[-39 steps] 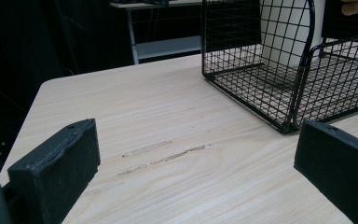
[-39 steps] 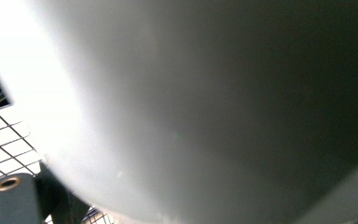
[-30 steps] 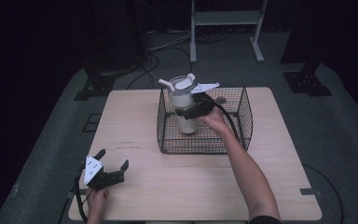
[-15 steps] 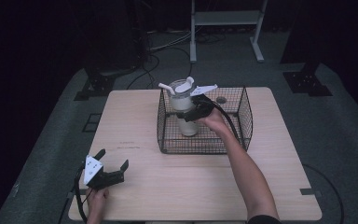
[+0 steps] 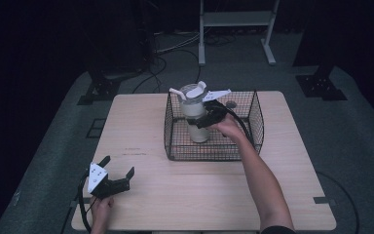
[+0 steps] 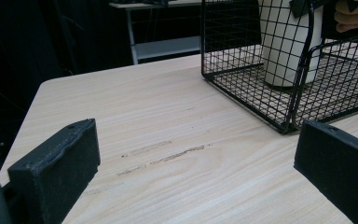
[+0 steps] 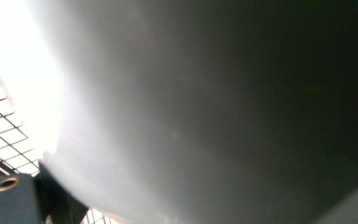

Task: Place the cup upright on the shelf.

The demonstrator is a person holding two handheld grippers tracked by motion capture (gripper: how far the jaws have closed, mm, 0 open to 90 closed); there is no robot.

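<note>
Grip was already made by the right tool (image 5: 202, 118), whose jaws stood closed on the side of the tall cream-white plastic bottle with a flip-spout lid (image 5: 194, 114). This bottle stood upright inside the black wire-mesh basket (image 5: 253, 127), toward the basket's left half, and its base seemed to rest on the mesh floor or very near it; the left gripper view showed the bottom of the bottle (image 6: 286, 44) low at the mesh, but contact could not be told for sure. The long axis of the bottle was vertical, and the right tool met it from the right side, about level, so the jaws crossed the axis. In the right gripper view the pale wall of the bottle (image 7: 205, 107) lay directly against the camera.

The left tool (image 5: 111, 176) rested with its jaws wide open and holding nothing, near the front left corner of the light wooden worktop (image 5: 199, 195), well apart from the basket. From there the bottle lay forward and to the right. The right hand (image 5: 229, 127) was clearly the nearer one. Probably the coming move depended on the vertical direction: the bottle must pass straight over the basket's rim, because its wire walls closed every side.
</note>
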